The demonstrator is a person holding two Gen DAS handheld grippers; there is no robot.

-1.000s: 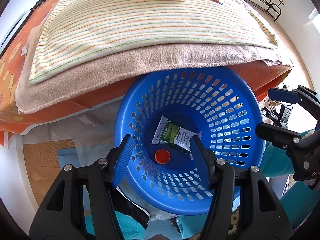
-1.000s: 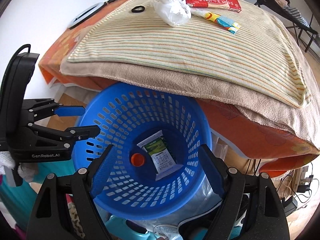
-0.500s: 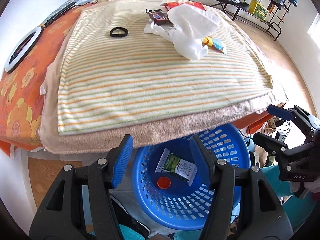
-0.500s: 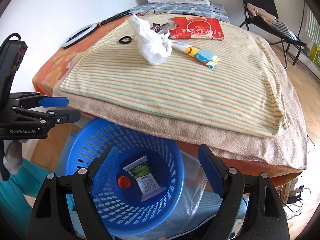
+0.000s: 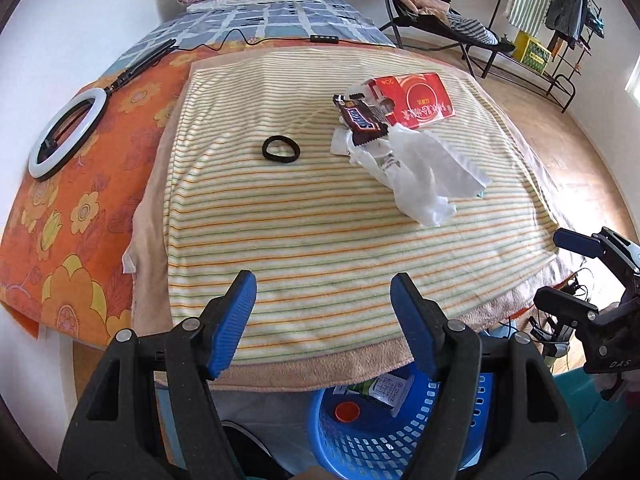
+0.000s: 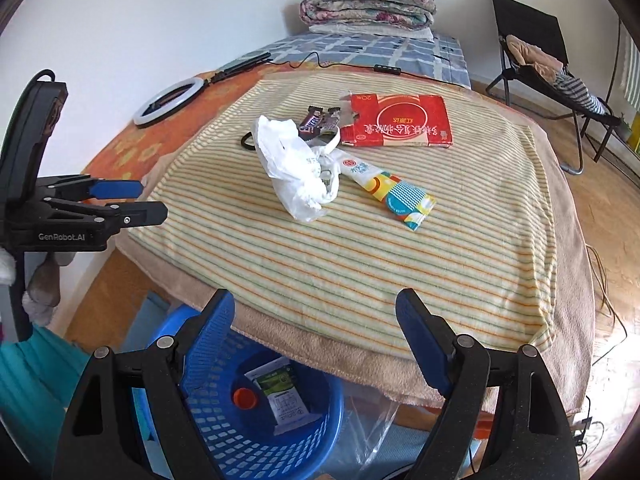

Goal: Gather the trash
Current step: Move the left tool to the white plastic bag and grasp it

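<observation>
A blue perforated basket [image 5: 384, 440] [image 6: 256, 436] stands on the floor below the bed's near edge, holding a green-white packet [image 6: 280, 396] and an orange cap [image 6: 245, 397]. On the striped blanket lie a crumpled white plastic bag [image 5: 420, 168] [image 6: 296, 168], a brown candy wrapper [image 5: 362, 118] [image 6: 320, 120], a red flat box [image 5: 420, 98] [image 6: 400, 120], a colourful sachet [image 6: 394, 192] and a black hair tie [image 5: 281, 149]. My left gripper [image 5: 324, 320] hovers over the blanket's near edge, its jaws opening, nothing between them. My right gripper [image 6: 316, 336] is open and empty above the basket and bed edge.
A ring light [image 5: 66, 136] [image 6: 168, 102] with its cable lies on the orange flowered sheet at the left. Folded quilts [image 6: 366, 4] sit at the bed's far end. A black folding chair [image 6: 536, 64] with clothes stands on the wooden floor at the right.
Both grippers rose and tilted up from over the basket, so the bed top with its litter now fills the views. The left gripper's jaws spread wider.
</observation>
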